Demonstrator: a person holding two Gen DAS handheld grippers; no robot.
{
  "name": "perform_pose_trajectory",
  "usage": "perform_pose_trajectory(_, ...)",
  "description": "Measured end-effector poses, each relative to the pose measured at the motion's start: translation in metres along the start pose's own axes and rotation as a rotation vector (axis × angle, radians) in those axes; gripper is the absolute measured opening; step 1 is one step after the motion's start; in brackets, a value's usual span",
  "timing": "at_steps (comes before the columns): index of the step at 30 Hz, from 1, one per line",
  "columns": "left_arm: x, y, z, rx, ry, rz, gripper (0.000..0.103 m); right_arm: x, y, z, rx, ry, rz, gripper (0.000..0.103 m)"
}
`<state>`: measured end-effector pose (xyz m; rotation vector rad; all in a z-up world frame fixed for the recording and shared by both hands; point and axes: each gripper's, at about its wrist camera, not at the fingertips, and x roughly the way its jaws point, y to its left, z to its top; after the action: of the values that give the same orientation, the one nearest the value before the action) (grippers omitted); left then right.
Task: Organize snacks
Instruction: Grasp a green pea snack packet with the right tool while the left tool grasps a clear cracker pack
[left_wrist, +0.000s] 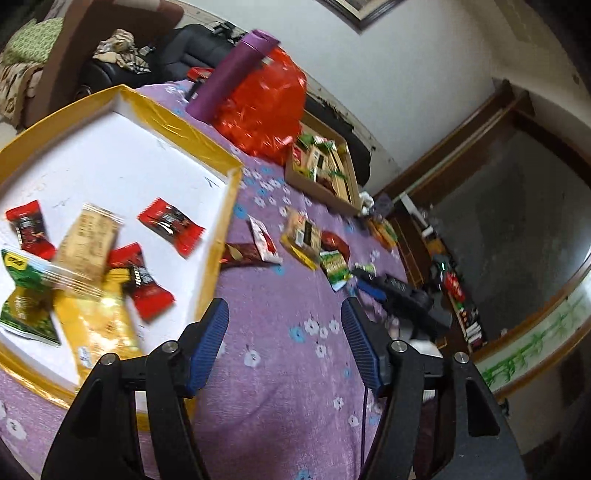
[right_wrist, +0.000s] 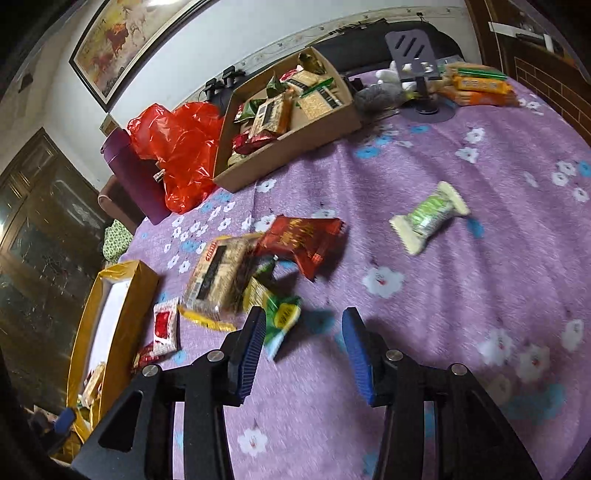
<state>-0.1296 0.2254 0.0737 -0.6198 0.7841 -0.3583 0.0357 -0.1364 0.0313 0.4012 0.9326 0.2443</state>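
Note:
My left gripper is open and empty, above the purple flowered tablecloth just right of a yellow-rimmed white tray that holds several red, green, tan and yellow snack packets. My right gripper is open and empty, low over the cloth, its left finger next to a green-yellow packet. Beyond it lie a tan cracker pack, a red packet and a green-white packet. The right gripper also shows in the left wrist view.
A cardboard box with several snacks stands at the back, beside a red plastic bag and a purple bottle. A phone stand and orange packs sit at the far right. Loose packets lie mid-table.

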Motion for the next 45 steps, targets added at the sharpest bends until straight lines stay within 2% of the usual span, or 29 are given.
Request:
perform_pose_trajectory(1, 0.001, -0.002, -0.001, 0.009, 0.005, 0.005, 0.063, 0.005, 0.005, 0.004, -0.012, -0.008, -0.005, 0.047)
perform_pose_trajectory(5, 0.006, -0.01, -0.005, 0.04, 0.025, 0.027, 0.063, 0.019, 0.027, 0.016, -0.123, -0.037, -0.064, 0.06)
perform_pose_trajectory(10, 0.019, -0.019, -0.006, 0.077, 0.044, 0.061, 0.063, 0.048, 0.052, 0.01, -0.289, 0.042, -0.115, 0.062)
perform_pose_trajectory(11, 0.022, -0.02, -0.006, 0.084, 0.049, 0.067, 0.063, 0.05, 0.055, 0.006, -0.313, 0.047, -0.125, 0.055)
perform_pose_trajectory(12, 0.024, -0.022, -0.007, 0.091, 0.056, 0.071, 0.063, 0.051, 0.056, 0.003, -0.325, 0.049, -0.131, 0.037)
perform_pose_trajectory(21, 0.064, -0.05, 0.006, 0.192, 0.118, 0.127, 0.063, 0.022, 0.038, -0.013, -0.226, 0.017, -0.044, 0.033)
perform_pose_trajectory(25, 0.101, -0.071, 0.024, 0.269, 0.145, 0.186, 0.062, 0.008, 0.02, -0.015, -0.157, -0.01, 0.022, 0.034)
perform_pose_trajectory(31, 0.176, -0.099, 0.053, 0.386, 0.194, 0.236, 0.062, 0.015, -0.002, -0.009, -0.065, 0.033, 0.085, 0.034)
perform_pose_trajectory(40, 0.262, -0.1, 0.078, 0.447, 0.267, 0.328, 0.063, 0.007, -0.007, 0.001, -0.044, 0.005, 0.113, 0.034)
perform_pose_trajectory(42, 0.267, -0.098, 0.078, 0.473, 0.244, 0.353, 0.069, 0.007, -0.007, 0.002, -0.04, 0.006, 0.12, 0.034)
perform_pose_trajectory(45, 0.278, -0.092, 0.074, 0.47, 0.283, 0.366, 0.072, 0.006, -0.008, 0.002, -0.038, 0.009, 0.125, 0.034)
